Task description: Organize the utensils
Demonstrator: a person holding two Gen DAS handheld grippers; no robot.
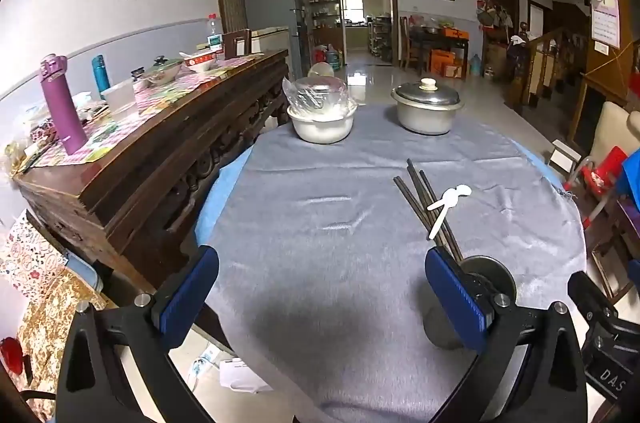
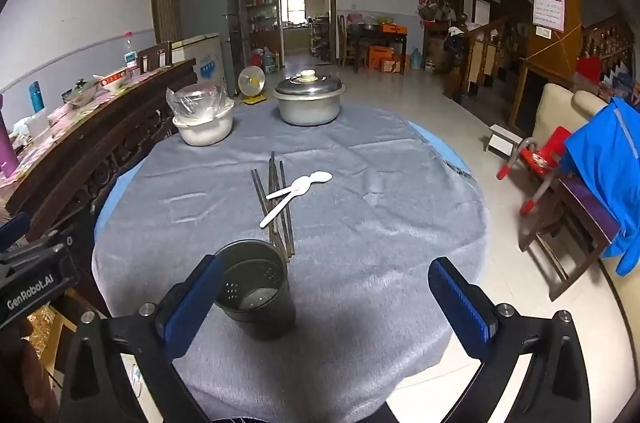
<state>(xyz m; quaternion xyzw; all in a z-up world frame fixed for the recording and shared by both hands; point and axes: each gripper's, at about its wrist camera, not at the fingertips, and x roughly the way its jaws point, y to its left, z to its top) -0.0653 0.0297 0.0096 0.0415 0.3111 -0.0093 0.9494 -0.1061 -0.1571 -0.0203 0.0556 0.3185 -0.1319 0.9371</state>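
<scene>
Several dark chopsticks [image 2: 276, 199] lie in a loose bundle on the grey tablecloth, with two white plastic spoons [image 2: 298, 189] across them. A dark metal utensil holder [image 2: 256, 293] stands upright and empty just in front of the chopsticks. My right gripper [image 2: 324, 297] is open, its left finger [image 2: 192, 303] next to the holder. My left gripper [image 1: 320, 291] is open over bare cloth; its right finger [image 1: 456, 299] hides most of the holder [image 1: 486, 279]. The chopsticks [image 1: 426, 207] and spoons [image 1: 446, 205] lie ahead to its right.
A white basin with a plastic-wrapped bowl [image 2: 204, 121] and a lidded metal pot [image 2: 310, 103] stand at the round table's far side. A carved wooden sideboard [image 1: 160, 159] flanks the left. A chair with a blue cloth [image 2: 600, 183] stands on the right.
</scene>
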